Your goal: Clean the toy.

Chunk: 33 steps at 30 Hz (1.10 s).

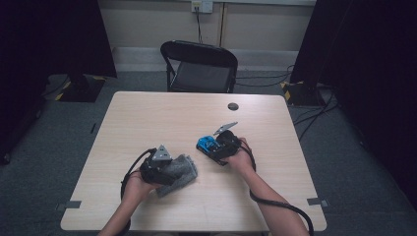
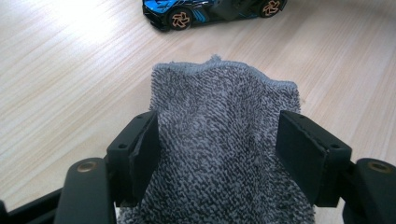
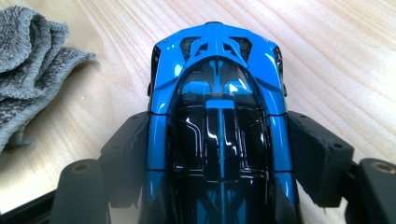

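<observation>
Two grippers, two objects on the pale wooden table (image 1: 147,118)

Our left gripper (image 2: 217,140) pinches the grey terry cloth (image 2: 224,140); at its two o'clock, our right gripper (image 3: 219,154) straddles the glossy blue-and-black toy car (image 3: 217,102), jaws against its flanks.

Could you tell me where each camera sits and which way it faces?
High view: above the table's near side, looking forward and down; both forearms, left gripper, right gripper.
Left gripper view: along its jaws, over the cloth towards the car.
Right gripper view: along its jaws, down on the car.
All three share cloth and car.
</observation>
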Each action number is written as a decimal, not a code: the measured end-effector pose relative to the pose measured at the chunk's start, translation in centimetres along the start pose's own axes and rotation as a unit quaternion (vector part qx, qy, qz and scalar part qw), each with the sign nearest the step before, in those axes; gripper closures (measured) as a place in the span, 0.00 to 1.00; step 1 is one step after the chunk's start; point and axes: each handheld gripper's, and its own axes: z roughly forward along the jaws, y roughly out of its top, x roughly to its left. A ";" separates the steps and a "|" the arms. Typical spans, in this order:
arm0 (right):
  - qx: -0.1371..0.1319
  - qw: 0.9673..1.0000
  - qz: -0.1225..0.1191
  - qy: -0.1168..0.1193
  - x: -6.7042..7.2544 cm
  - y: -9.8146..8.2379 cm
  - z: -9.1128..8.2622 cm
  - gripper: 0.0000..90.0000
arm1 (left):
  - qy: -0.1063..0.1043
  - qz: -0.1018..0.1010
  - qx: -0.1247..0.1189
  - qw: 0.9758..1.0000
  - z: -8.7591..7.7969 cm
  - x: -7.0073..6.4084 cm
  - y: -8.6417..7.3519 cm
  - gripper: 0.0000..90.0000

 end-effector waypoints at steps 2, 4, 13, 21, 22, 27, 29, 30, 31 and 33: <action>0.001 1.000 -0.001 -0.003 -0.1 -0.1 -0.2 0.31 | -0.002 0.001 -0.001 1.000 0.0 0.0 0.1 0.34; 0.001 1.000 0.001 -0.003 -0.2 -0.3 -0.5 0.31 | -0.002 0.002 -0.002 1.000 0.0 0.0 0.2 0.34; -0.004 1.000 0.000 -0.003 -0.6 -0.8 -2.3 0.31 | -0.005 0.015 -0.002 1.000 0.2 -0.1 0.7 0.37; -0.009 1.000 -0.022 0.005 0.3 -1.0 -4.1 0.31 | -0.004 0.015 0.010 1.000 0.3 0.1 0.9 0.41; -0.009 1.000 -0.026 0.005 0.5 -1.0 -4.3 0.31 | -0.006 0.015 0.013 1.000 0.3 0.2 0.7 0.41; -0.012 0.999 -0.035 0.020 1.3 -1.6 -5.1 0.31 | -0.008 0.009 0.042 0.999 0.5 0.4 0.2 0.33; -0.012 0.999 -0.039 0.023 1.6 -2.0 -5.2 0.31 | -0.006 -0.002 0.050 0.999 0.5 0.6 0.0 0.32; -0.015 0.999 -0.038 0.028 1.8 -2.2 -5.3 0.31 | -0.007 -0.006 0.047 0.999 0.5 0.6 -0.1 0.30; -0.016 0.999 -0.037 0.033 1.9 -2.4 -5.3 0.31 | -0.007 -0.004 0.053 0.999 0.3 0.7 -0.2 0.31; -0.017 0.999 -0.038 0.033 2.1 -2.7 -5.4 0.31 | -0.005 -0.006 0.051 0.999 -0.2 0.7 -0.2 0.31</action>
